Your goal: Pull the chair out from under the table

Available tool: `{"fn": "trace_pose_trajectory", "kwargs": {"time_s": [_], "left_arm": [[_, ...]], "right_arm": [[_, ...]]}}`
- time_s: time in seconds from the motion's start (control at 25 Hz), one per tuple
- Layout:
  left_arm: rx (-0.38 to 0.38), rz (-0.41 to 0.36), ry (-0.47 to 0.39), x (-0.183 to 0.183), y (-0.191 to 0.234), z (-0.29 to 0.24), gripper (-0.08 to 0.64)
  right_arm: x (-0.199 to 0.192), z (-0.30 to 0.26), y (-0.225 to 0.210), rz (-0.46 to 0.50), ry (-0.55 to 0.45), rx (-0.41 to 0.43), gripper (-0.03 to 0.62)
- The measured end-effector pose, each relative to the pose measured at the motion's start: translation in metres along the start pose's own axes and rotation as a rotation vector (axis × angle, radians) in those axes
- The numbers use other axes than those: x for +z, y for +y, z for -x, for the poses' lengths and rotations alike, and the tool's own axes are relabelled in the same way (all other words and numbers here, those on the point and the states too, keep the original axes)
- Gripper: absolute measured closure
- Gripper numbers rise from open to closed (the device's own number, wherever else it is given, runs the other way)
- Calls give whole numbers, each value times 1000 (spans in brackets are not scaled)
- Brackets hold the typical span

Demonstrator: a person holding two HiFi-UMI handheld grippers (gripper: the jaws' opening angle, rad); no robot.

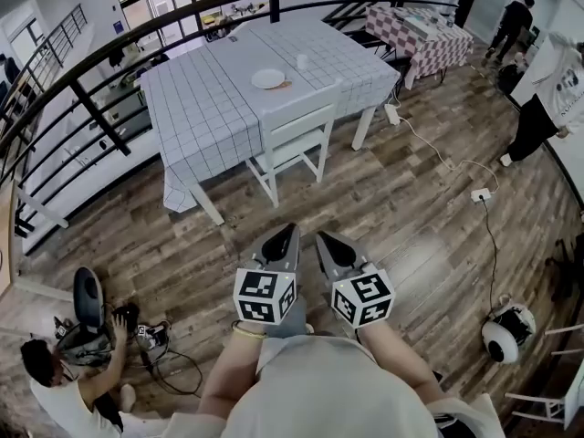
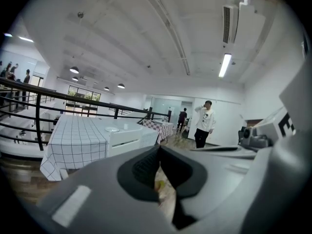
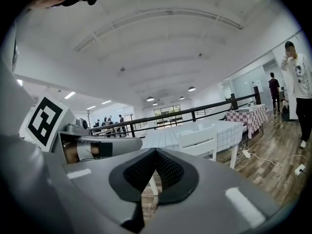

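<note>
A white wooden chair (image 1: 294, 146) is tucked under the near side of a table (image 1: 201, 108) covered with a white checked cloth. The same chair (image 2: 127, 139) shows ahead in the left gripper view, and the chair (image 3: 199, 140) also appears in the right gripper view. My left gripper (image 1: 290, 231) and right gripper (image 1: 321, 237) are held side by side in front of me, well short of the chair, pointing toward it. Both have their jaws shut with nothing between them.
A plate (image 1: 268, 78) and a cup (image 1: 302, 61) sit on the table. A black railing (image 1: 109, 71) curves behind it. A cable and power strip (image 1: 481, 194) lie on the wood floor at right. A person (image 1: 64, 381) crouches at lower left; another person (image 1: 547, 99) stands at right.
</note>
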State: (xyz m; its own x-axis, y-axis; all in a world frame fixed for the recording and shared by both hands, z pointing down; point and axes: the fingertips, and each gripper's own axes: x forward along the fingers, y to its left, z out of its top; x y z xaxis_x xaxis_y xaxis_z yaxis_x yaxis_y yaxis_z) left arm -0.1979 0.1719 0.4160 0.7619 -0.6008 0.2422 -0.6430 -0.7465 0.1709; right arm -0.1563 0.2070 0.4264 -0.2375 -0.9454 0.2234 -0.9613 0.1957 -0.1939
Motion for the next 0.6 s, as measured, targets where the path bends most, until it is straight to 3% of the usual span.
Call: {"fn": "trace_pose_trajectory", "kwargs": {"time_s": [0.28,0.6], "left_arm": [[-13,27,-1,3,16,-30,551],[-28,13,24,18,60,-102,551]], "right_arm": [[8,-27,-20,-6,-6,-15,595],[27,-94,-62,4,-7,-45,595]]}}
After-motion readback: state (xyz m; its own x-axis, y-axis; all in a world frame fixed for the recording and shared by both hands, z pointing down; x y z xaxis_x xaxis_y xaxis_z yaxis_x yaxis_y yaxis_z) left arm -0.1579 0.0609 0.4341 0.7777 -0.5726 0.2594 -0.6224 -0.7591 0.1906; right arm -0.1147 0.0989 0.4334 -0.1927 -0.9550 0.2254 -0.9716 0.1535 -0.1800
